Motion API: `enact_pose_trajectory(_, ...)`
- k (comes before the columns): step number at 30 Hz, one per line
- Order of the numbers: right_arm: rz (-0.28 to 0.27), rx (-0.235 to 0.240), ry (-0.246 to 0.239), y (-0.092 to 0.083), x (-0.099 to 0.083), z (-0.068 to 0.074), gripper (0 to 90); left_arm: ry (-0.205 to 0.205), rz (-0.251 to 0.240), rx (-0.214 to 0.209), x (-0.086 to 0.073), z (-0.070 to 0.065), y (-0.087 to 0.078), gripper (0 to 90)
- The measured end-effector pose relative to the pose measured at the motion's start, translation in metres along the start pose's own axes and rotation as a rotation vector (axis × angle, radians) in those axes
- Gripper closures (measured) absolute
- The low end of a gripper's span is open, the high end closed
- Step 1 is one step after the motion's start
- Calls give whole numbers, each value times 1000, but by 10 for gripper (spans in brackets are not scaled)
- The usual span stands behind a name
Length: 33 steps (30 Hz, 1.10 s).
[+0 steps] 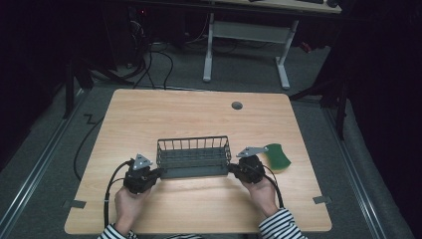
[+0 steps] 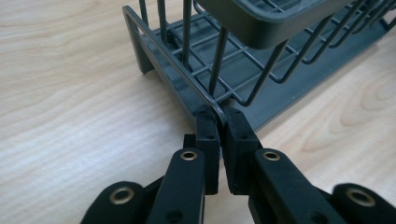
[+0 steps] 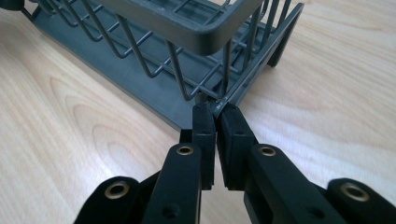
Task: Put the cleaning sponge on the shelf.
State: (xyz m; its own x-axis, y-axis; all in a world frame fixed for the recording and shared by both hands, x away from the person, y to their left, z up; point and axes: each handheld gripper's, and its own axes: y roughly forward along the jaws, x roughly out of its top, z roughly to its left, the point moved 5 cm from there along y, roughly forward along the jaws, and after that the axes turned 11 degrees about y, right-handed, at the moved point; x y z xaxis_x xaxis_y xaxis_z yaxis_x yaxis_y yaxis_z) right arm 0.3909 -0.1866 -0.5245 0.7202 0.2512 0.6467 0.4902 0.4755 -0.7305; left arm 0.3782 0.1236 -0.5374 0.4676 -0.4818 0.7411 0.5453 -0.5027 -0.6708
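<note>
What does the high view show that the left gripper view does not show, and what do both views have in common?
High view alone: the green sponge lying beside the right gripper, the person's hands, and the grey round cap in the table. Left gripper view alone: the close contact, where the left gripper has its jaws shut on the lower corner frame of the wire basket. Both share the dark grey basket on the light wooden tabletop.

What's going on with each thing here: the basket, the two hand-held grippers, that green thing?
Wire basket: upright on the table, nothing visible inside, held at both ends.
Left hand-held gripper: shut on the basket's bottom corner frame.
Right hand-held gripper: shut on the opposite bottom corner frame.
Green sponge: lying flat on the table, beside the right hand-held gripper.
Table: wooden, level.
</note>
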Motion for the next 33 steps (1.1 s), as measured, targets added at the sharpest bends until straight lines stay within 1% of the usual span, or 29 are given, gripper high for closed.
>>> enact_pose_trajectory(3, 2, -7, 0, -3, -7, 0, 861, 0, -4, -5, -1, -3, 0, 852)
enact_pose_trajectory(4, -2, -4, 4, -4, -8, 0, 860, -8, -8, -12, -2, -4, 0, 851)
enact_pose_trajectory(7, -5, -12, 1, -6, -11, 0, 859, -4, -16, -19, -2, -6, 1, 845)
enact_pose_trajectory(8, -8, -13, 4, -7, -12, -1, 853, 1, -26, -21, -2, -7, 1, 841)
enact_pose_trajectory(9, -14, -11, 9, -7, -13, -1, 779, 4, -36, -19, -3, -7, 2, 827)
enact_pose_trajectory(10, -15, -22, 18, -6, -13, -3, 666, 2, -39, -11, -4, -7, 3, 757)
enact_pose_trajectory(11, -15, -22, 18, -6, -13, -3, 666, 2, -39, -11, -4, -7, 3, 681)
enact_pose_trajectory(12, 3, -41, 33, -5, -15, -6, 580, -12, -36, 3, -8, -5, 4, 621)
enact_pose_trajectory(13, 3, -41, 33, -5, -15, -6, 580, -12, -36, 3, -8, -5, 4, 577)
enact_pose_trajectory(14, 0, -53, 36, -6, -18, -8, 522, -23, -44, 6, -12, -2, 3, 532)
enact_pose_trajectory(15, -4, -60, 36, -7, -19, -9, 492, -32, -46, 3, -14, -1, 3, 499)
enact_pose_trajectory(16, -4, -60, 36, -7, -19, -9, 492, -32, -46, 3, -14, -1, 3, 466)
enact_pose_trajectory(18, -27, -66, 52, -14, -21, -15, 439, -50, -39, -12, -21, 2, 1, 419)
enact_pose_trajectory(20, -49, -65, 77, -21, -23, -19, 409, -53, -39, -21, -25, 4, 0, 383)
enact_pose_trajectory(21, -63, -64, 80, -24, -23, -21, 396, -51, -39, -20, -27, 5, -1, 365)
enact_pose_trajectory(23, -93, -82, 79, -31, -23, -25, 381, -55, -36, -18, -31, 8, -3, 346)
enact_pose_trajectory(24, -93, -82, 79, -31, -23, -25, 381, -55, -36, -18, -31, 8, -3, 339)
enact_pose_trajectory(25, -120, -97, 76, -38, -23, -30, 368, -59, -33, -9, -34, 13, -5, 335)
enact_pose_trajectory(27, -142, -121, 78, -42, -23, -36, 354, -67, -28, 9, -36, 19, -5, 332)
enact_pose_trajectory(28, -150, -135, 87, -44, -22, -40, 343, -72, -25, 22, -37, 22, -6, 332)
enact_pose_trajectory(30, -156, -162, 102, -48, -21, -48, 360, -73, -5, 61, -39, 29, -5, 332)
enact_pose_trajectory(31, -149, -174, 117, -51, -22, -52, 369, -74, 3, 78, -39, 32, -5, 335)
enact_pose_trajectory(33, -150, -197, 137, -54, -21, -61, 364, -77, 13, 107, -40, 37, -5, 336)
